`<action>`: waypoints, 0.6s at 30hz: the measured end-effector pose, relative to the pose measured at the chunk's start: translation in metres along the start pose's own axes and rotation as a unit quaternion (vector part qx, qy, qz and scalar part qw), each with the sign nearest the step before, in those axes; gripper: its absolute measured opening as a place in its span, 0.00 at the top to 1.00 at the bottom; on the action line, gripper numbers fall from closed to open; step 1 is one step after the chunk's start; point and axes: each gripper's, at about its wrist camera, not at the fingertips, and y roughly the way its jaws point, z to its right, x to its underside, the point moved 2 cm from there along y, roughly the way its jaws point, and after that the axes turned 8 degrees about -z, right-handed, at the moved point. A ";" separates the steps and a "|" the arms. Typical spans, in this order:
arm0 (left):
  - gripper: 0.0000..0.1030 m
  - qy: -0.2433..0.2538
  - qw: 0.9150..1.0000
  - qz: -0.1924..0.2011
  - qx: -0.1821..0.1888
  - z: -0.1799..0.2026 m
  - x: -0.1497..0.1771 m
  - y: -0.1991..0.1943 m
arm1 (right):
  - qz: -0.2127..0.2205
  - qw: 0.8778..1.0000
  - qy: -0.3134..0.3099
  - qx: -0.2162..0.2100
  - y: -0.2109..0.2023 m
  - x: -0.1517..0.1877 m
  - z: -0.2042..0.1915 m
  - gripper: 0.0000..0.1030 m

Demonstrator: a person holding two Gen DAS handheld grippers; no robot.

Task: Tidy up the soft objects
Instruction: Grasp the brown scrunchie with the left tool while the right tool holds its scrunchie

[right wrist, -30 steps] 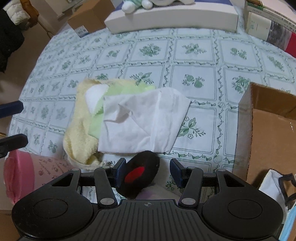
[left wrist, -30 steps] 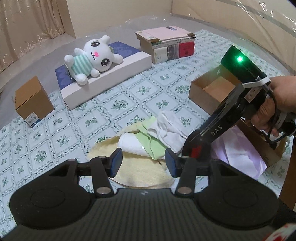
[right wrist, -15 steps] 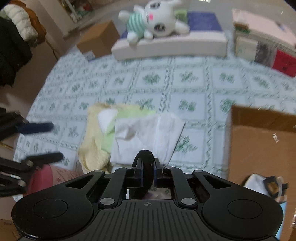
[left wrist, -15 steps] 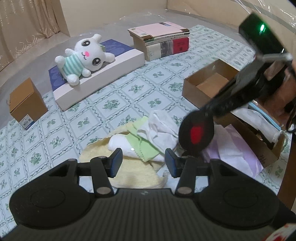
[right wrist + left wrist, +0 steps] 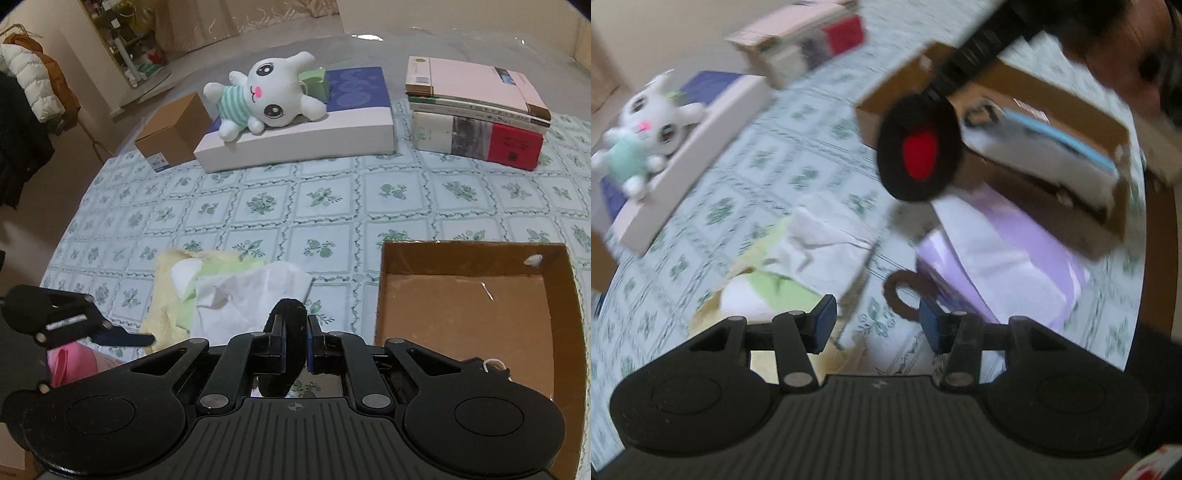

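My right claw (image 5: 295,345) is clamped edge-on across a black plush disc with a red centre (image 5: 921,146); it looks light and squashy, so I judge a rim pinch holds it. My left claw (image 5: 877,325) hangs apart and empty. Ahead-left lie heaped cloths (image 5: 236,291), ahead-right the open cardboard box (image 5: 476,254), on a patterned, plastic-covered bench (image 5: 332,195).
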 end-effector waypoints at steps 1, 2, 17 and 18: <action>0.57 0.021 1.000 -0.010 0.000 0.003 -0.002 0.005 | 0.001 1.000 0.001 -0.001 0.000 0.000 0.002 0.91; 0.58 0.043 0.999 -0.016 -0.003 0.007 -0.004 0.009 | 0.002 1.000 0.002 -0.002 0.000 0.001 0.005 0.91; 0.59 0.270 0.961 -0.051 0.013 0.018 -0.019 0.067 | 0.014 1.000 0.022 -0.012 -0.003 0.011 0.036 0.91; 0.59 0.278 0.959 -0.054 0.011 0.018 -0.019 0.071 | 0.015 1.000 0.022 -0.013 -0.003 0.013 0.036 0.91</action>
